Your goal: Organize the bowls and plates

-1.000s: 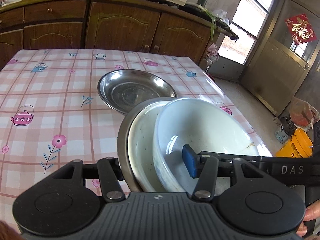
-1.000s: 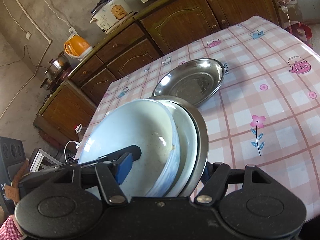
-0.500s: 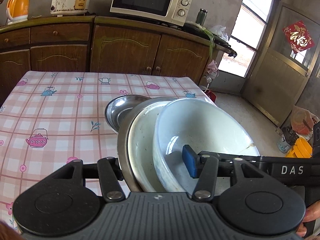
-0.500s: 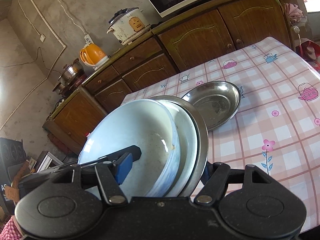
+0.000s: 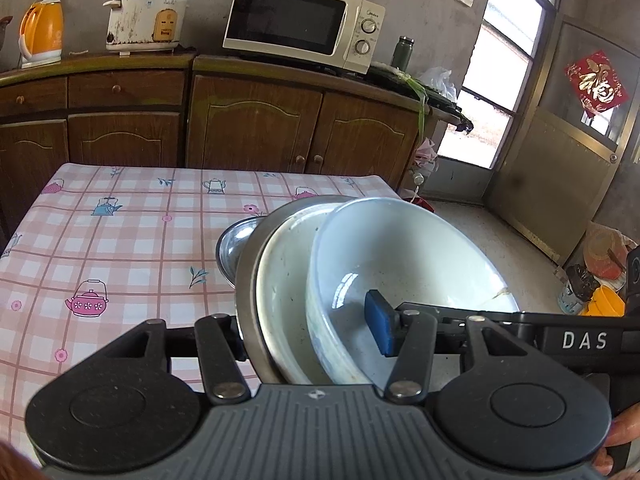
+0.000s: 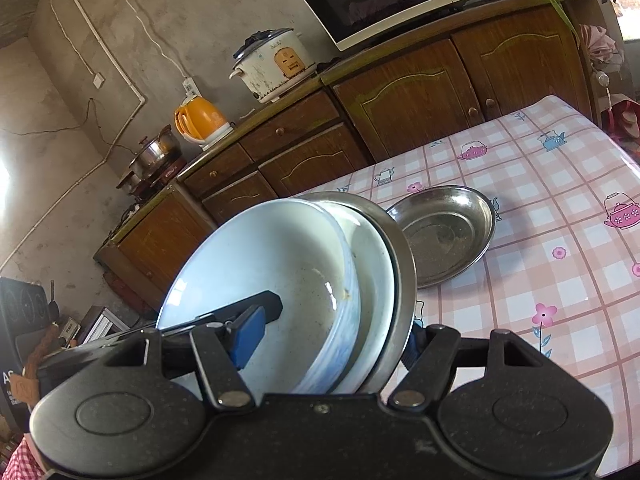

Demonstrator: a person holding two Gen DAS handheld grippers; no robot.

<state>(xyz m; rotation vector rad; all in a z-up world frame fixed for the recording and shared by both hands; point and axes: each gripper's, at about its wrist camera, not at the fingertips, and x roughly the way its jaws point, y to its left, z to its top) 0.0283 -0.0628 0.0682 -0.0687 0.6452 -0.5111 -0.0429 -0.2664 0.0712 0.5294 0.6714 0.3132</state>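
Bowls nested in a stack [image 5: 400, 272] are sitting between both grippers' jaws, the left gripper [image 5: 312, 340] and right gripper [image 6: 328, 332] each clamping its near rim, above the table [image 5: 120, 240]; a steel plate [image 6: 444, 232] is lying just beyond.

Bowl nearest our jaws [image 5: 400, 264]: we see pale blue-white glaze, with blue streaks on its outer wall.
Plate behind it [image 5: 284, 280]: off-white, speckled.
Outermost dish of the stack [image 5: 250, 276]: we read bare grey metal.
Dish beyond the jaws [image 6: 444, 232]: silver steel, dull at the centre.
Tablecloth [image 5: 132, 240]: pink-and-white check, printed with pink and blue teapots, pink flowers, small blue sprigs.
Finger pad inside the bowl [image 5: 378, 328]: blue, on a black finger.
Gripper bodies: black in both views.
Cabinets past the jaws [image 5: 256, 120]: brown wood.
Kettle [image 6: 198, 118]: orange.
Microwave [image 5: 300, 20]: cream, dark door.
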